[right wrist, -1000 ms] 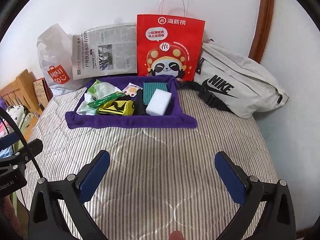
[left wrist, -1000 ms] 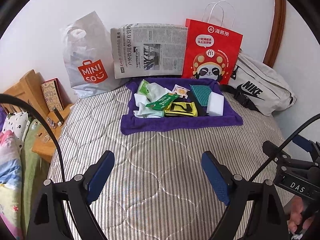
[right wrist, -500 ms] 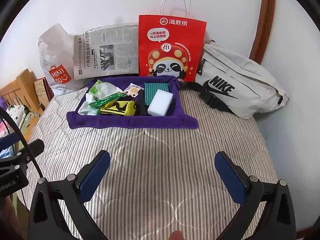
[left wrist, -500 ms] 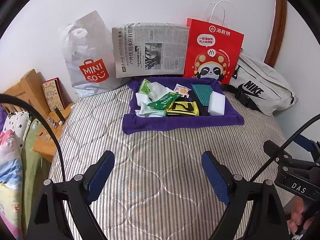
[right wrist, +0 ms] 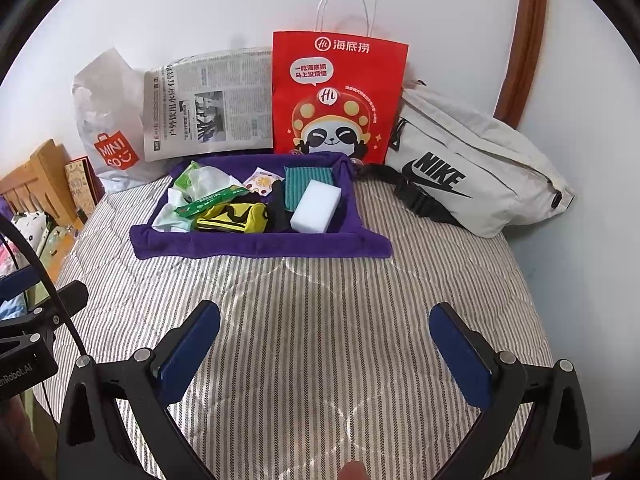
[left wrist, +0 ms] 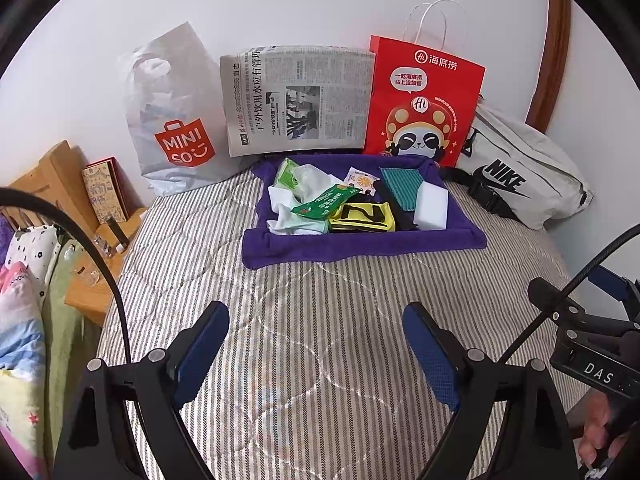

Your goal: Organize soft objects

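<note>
Two grippers are hovering low over the striped bed point(left wrist: 320, 320), both empty: left gripper point(left wrist: 316, 354) and right gripper point(right wrist: 324, 354) are each standing with jaws spread wide. Soft items are lying heaped on the purple towel point(right wrist: 256, 246) straight ahead, well apart from both: white sponge point(right wrist: 316, 206), teal cloth point(right wrist: 304, 184), yellow-black pouch point(right wrist: 232, 216), green packet point(right wrist: 208, 202), white socks point(left wrist: 294, 222). The sponge's long axis is running away from the right gripper, probably the nearer.
</note>
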Demonstrator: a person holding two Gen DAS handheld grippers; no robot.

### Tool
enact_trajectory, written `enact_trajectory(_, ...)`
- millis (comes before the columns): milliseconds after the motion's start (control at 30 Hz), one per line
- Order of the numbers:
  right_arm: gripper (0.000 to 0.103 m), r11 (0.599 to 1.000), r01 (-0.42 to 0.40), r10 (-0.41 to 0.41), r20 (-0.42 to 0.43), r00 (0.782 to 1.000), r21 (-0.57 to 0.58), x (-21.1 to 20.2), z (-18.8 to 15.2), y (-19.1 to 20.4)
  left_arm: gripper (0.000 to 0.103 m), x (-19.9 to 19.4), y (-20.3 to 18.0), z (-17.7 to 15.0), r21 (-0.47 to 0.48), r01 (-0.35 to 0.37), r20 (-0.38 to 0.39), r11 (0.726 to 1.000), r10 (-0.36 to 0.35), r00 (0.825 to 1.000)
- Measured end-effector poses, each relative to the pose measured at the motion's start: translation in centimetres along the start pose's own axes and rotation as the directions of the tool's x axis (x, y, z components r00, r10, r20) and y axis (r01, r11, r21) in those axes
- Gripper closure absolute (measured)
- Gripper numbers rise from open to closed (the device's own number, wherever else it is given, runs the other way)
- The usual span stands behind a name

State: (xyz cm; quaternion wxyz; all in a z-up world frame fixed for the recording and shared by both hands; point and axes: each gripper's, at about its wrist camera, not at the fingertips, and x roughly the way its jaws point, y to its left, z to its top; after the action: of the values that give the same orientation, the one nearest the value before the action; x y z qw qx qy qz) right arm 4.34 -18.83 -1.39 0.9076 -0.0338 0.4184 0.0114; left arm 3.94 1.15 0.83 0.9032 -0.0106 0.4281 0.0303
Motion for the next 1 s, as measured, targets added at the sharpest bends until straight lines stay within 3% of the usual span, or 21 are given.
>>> enact_trajectory(1000,0.000,1.000,0.005,-0.005,-0.006,1.000,-0.011,0.15,-0.10,0.26,0.015,0.15,0.09,0.02,-0.002,0.003,0.000,1.000,-0.003,1.000)
